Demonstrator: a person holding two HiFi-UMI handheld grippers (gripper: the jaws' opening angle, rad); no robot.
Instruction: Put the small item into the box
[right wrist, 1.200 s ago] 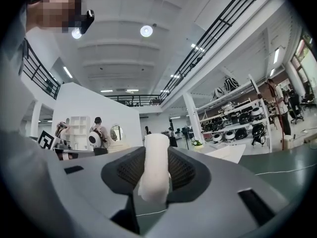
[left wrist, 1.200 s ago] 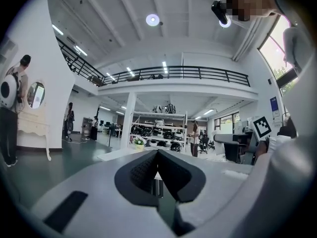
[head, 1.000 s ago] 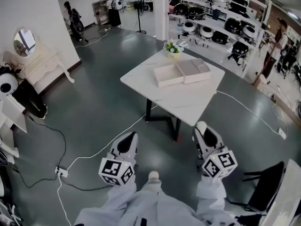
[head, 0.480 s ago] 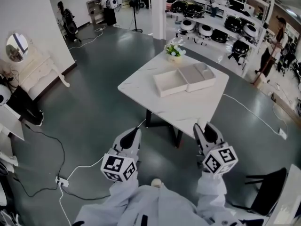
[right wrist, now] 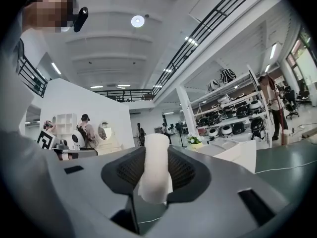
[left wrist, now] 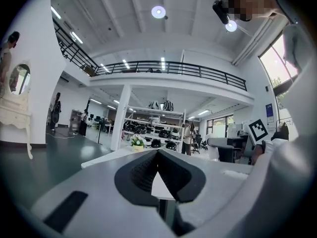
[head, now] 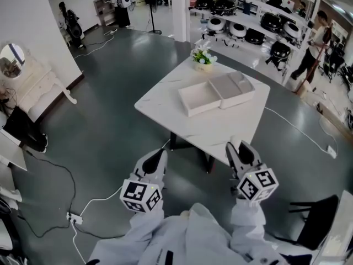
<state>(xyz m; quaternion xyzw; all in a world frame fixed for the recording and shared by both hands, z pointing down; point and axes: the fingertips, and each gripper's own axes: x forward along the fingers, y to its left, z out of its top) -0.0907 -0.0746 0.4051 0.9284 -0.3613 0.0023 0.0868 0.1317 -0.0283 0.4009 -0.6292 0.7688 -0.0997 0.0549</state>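
Observation:
An open white box with its lid folded out beside it lies on the white table. The small item, a white roll, stands upright between the pads of my right gripper, which is shut on it. In the head view that right gripper reaches level toward the table's near edge, with the item at its tip. My left gripper is level beside it, short of the table, and its jaws meet with nothing between them. The left gripper looks at the table's edge.
A pot of flowers stands at the table's far corner. Cables cross the dark floor at the left, and a black chair stands at the right. Shelves of black cookers and a person are behind the table.
Both grippers have moved forward together and the table has come nearer; the right gripper's tip now overlaps its near edge. The hold on the white roll is unchanged.

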